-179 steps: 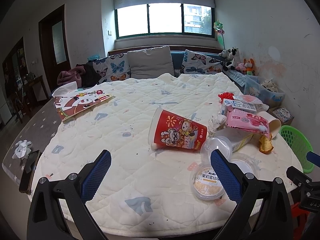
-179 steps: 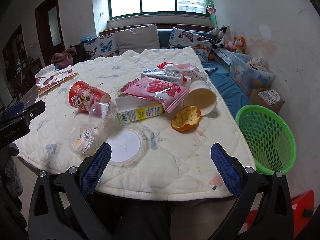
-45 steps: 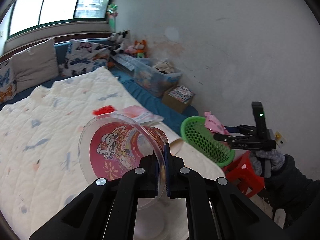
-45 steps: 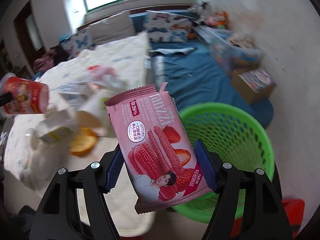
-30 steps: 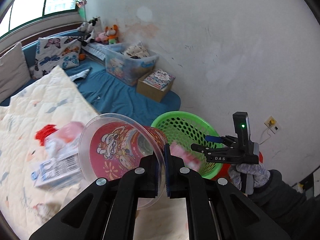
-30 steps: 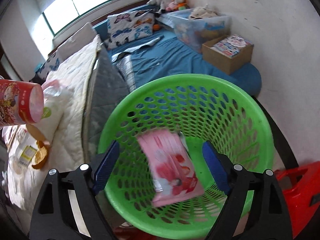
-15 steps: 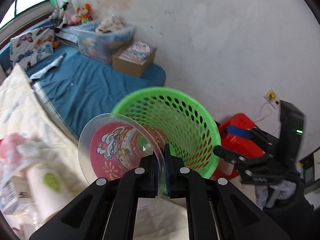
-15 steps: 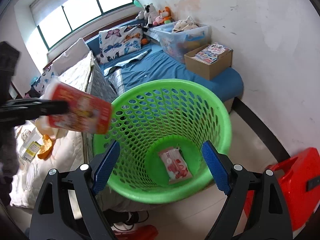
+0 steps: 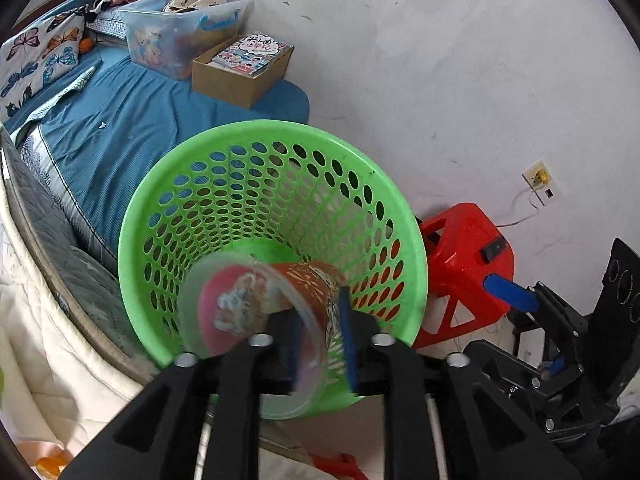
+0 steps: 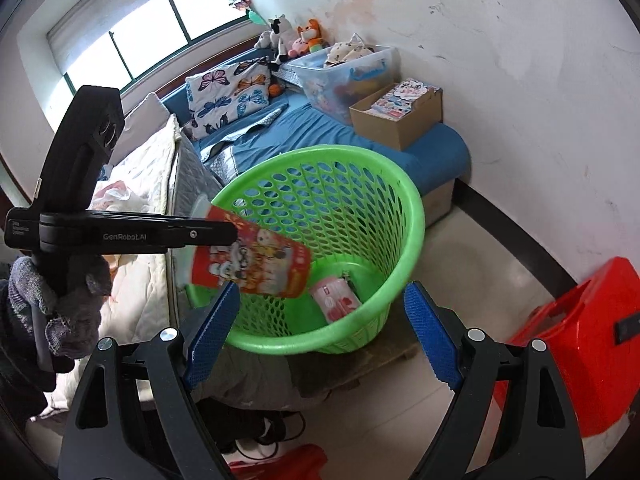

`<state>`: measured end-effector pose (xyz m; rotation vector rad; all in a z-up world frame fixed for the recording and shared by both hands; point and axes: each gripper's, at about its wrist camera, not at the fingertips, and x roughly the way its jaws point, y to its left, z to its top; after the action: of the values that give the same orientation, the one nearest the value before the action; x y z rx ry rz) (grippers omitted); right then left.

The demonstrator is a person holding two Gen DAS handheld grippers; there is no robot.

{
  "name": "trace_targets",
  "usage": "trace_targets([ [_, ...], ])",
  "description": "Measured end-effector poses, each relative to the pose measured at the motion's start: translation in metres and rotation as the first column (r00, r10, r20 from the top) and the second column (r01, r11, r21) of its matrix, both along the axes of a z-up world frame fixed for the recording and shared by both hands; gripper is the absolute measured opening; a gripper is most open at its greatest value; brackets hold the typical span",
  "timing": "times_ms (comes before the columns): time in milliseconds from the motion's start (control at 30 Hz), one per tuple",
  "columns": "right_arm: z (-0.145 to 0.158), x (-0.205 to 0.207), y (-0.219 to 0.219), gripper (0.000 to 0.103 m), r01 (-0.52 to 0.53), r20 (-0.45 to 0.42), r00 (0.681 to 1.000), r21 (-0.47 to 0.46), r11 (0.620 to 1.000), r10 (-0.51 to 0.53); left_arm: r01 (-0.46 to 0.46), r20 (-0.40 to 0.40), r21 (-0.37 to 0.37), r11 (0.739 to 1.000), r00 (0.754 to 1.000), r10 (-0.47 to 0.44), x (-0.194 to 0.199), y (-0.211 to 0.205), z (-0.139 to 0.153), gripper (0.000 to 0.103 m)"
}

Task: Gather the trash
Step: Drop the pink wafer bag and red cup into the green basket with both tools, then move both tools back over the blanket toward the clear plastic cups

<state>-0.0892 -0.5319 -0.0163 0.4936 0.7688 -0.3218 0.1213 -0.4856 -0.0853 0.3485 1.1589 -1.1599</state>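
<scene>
The red cartoon-printed paper cup [image 9: 260, 308] is blurred between the parted pads of my left gripper [image 9: 320, 338], over the near rim of the green mesh basket [image 9: 224, 148]. In the right wrist view the cup [image 10: 252, 264] lies tilted at the left gripper's tip above the basket [image 10: 380, 184]. A pink snack wrapper [image 10: 334, 298] lies on the basket's bottom. My right gripper [image 10: 320, 330] is open and empty, just in front of the basket.
A red plastic stool [image 9: 460, 264] stands to the right of the basket, also in the right wrist view [image 10: 572, 344]. The quilt-covered table edge [image 9: 36, 312] is at left. A cardboard box [image 10: 396, 116] and clear storage bin [image 10: 348, 68] sit behind on a blue mattress.
My left gripper moved over the basket and its jaws parted, letting the cup slip. My right gripper drew back slightly; the pink wrapper rests in the basket.
</scene>
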Motion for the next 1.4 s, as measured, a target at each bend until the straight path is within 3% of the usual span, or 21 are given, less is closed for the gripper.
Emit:
trace_targets([
  [300, 0.006, -0.002, 0.016, 0.084, -0.016, 0.027, 1.000, 0.008, 1.000, 0.016, -0.034, 0.002, -0.063, 0.997, 0.999, 0.034, -0.007, 0.046, 0.021, 0.025],
  [667, 0.031, 0.018, 0.066, 0.086, -0.129, 0.077, 0.989, -0.013, 0.992, 0.130, -0.138, 0.141, -0.139, 0.981, 0.977, 0.157, -0.030, 0.158, 0.064, 0.030],
  [700, 0.034, 0.021, 0.071, 0.086, -0.141, 0.080, 0.987, -0.017, 0.990, 0.142, -0.146, 0.147, -0.147, 0.978, 0.975, 0.168, -0.031, 0.169, 0.067, 0.034],
  [833, 0.044, 0.035, 0.096, 0.086, -0.204, 0.092, 0.974, -0.037, 0.978, 0.207, -0.209, 0.216, -0.153, 0.966, 0.947, 0.239, -0.037, 0.215, 0.073, 0.040],
  [1033, 0.050, 0.055, 0.130, 0.087, -0.287, 0.098, 0.952, -0.056, 0.956, 0.291, -0.319, 0.248, -0.162, 0.934, 0.903, 0.351, -0.041, 0.285, 0.074, 0.048],
  [1067, 0.051, 0.058, 0.135, 0.088, -0.299, 0.098, 0.948, -0.059, 0.953, 0.303, -0.338, 0.253, -0.163, 0.927, 0.894, 0.370, -0.041, 0.297, 0.074, 0.054],
  [1300, 0.056, 0.075, 0.173, 0.088, -0.393, 0.102, 0.911, -0.070, 0.917, 0.399, -0.483, 0.323, -0.142, 0.864, 0.803, 0.502, -0.047, 0.377, 0.064, 0.070],
  [1400, 0.056, 0.079, 0.187, 0.088, -0.422, 0.104, 0.898, -0.073, 0.904, 0.428, -0.522, 0.331, -0.115, 0.845, 0.782, 0.528, -0.051, 0.402, 0.054, 0.077],
])
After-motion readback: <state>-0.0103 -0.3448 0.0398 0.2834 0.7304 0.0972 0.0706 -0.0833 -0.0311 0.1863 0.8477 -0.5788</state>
